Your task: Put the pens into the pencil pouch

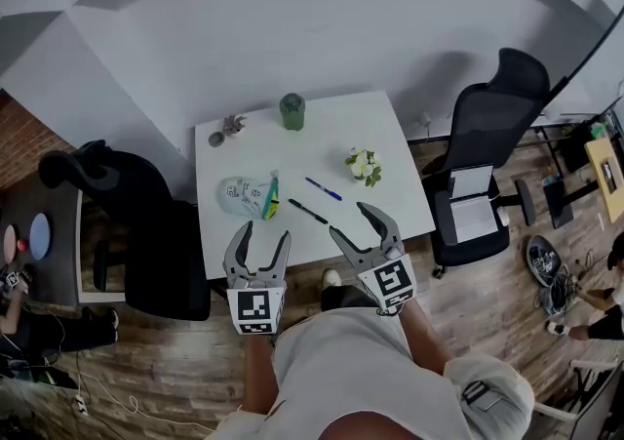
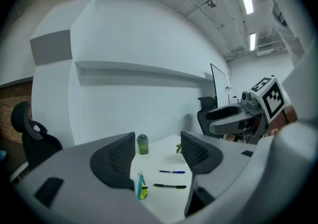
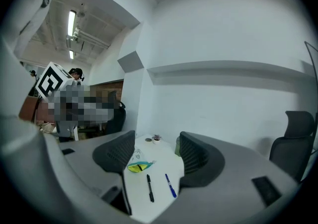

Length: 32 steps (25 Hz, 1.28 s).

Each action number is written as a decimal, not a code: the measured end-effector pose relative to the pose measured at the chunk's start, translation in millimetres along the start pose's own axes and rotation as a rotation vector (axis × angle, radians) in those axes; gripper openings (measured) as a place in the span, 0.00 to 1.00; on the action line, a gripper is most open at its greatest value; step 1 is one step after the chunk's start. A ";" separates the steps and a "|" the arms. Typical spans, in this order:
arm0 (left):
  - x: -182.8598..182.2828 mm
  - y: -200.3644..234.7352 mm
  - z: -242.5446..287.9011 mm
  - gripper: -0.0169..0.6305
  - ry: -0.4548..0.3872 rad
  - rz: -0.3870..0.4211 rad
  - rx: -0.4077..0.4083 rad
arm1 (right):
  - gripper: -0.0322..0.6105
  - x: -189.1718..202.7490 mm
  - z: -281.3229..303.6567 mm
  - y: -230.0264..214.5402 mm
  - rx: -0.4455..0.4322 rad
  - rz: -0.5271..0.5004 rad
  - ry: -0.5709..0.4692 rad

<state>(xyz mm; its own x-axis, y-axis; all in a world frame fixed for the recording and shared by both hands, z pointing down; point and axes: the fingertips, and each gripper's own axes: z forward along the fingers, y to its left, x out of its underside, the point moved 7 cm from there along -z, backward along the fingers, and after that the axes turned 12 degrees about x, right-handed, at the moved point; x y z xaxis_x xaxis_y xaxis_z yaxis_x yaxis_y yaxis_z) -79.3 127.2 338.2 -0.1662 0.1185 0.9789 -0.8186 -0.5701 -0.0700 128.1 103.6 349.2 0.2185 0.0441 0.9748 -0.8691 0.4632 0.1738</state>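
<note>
Your left gripper (image 1: 265,231) hangs at the near edge of the white table (image 1: 322,140), its jaws spread apart with nothing between them. Just ahead of it, slightly toward its left side, lies the pencil pouch (image 1: 249,196), pale with a yellow-and-green end turned toward the pens. In the left gripper view that end shows beside the left jaw.

Ahead of the gap between your two grippers lies the black pen (image 1: 307,212), flat on the table and apart from the pouch. Beyond it, farther from both grippers, lies the blue pen (image 1: 323,189), roughly parallel to the black one and not touching it.

Your right gripper (image 1: 347,218) is held beside the left one at the same table edge, jaws likewise spread and empty. In the right gripper view both pens appear in the opening between its jaws, with the pouch ahead and to the left.

Far ahead of the left gripper stand a small potted plant (image 1: 233,124) and a green bottle (image 1: 292,111). Ahead of the right gripper sits a small bunch of flowers (image 1: 365,166). A black office chair (image 1: 487,136) stands off to the right gripper's right.
</note>
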 end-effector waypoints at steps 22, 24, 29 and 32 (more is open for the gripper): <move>1.1 55.4 85.8 0.46 0.067 -0.030 -0.052 | 0.48 11.2 102.0 -49.9 -0.060 0.032 0.040; 7.0 66.1 95.1 0.46 0.075 -0.037 -0.033 | 0.48 14.4 113.6 -48.9 -0.052 0.030 0.056; 22.2 93.5 122.7 0.46 0.106 -0.055 0.027 | 0.47 24.5 142.3 -49.9 -0.020 0.028 0.116; 35.2 108.1 135.1 0.45 0.129 -0.079 0.066 | 0.47 34.1 154.5 -47.1 0.001 0.023 0.165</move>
<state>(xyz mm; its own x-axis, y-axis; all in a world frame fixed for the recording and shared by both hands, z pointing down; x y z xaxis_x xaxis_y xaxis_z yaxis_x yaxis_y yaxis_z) -99.4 -40.1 391.1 -0.1754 0.2657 0.9480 -0.7946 -0.6067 0.0231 108.0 -53.5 395.8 0.2684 0.1998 0.9424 -0.8752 0.4593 0.1518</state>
